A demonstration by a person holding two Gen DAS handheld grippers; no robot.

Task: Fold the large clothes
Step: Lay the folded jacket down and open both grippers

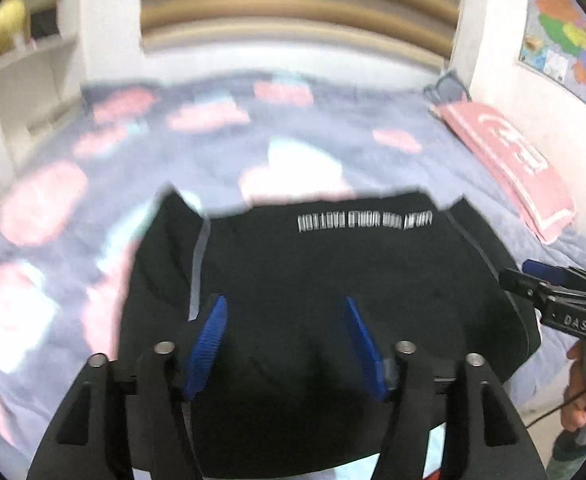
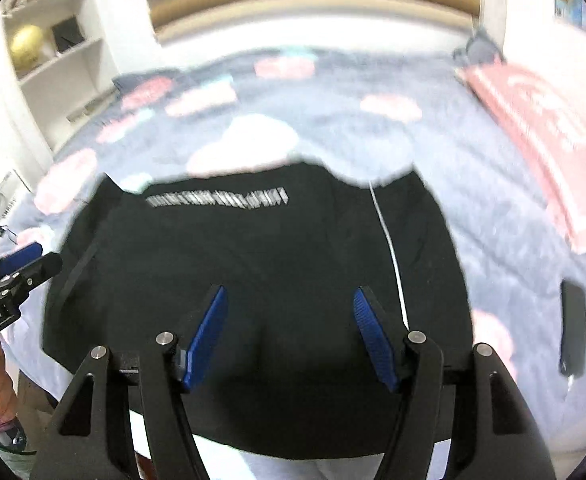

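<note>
A black garment (image 1: 333,280) with a line of white lettering lies partly folded on the bed; it also shows in the right wrist view (image 2: 261,264). My left gripper (image 1: 285,340) is open and empty, hovering over the garment's near part. My right gripper (image 2: 289,332) is open and empty, also over the near part. The right gripper shows at the right edge of the left wrist view (image 1: 549,288). The left gripper shows at the left edge of the right wrist view (image 2: 17,268). Both views are blurred.
The bed cover (image 1: 213,148) is blue-grey with pink and white patches. A pink folded cloth (image 1: 509,160) lies at the right by the wall. A dark slim object (image 2: 573,328) lies on the bed at the right. White shelves (image 2: 57,60) stand at the left.
</note>
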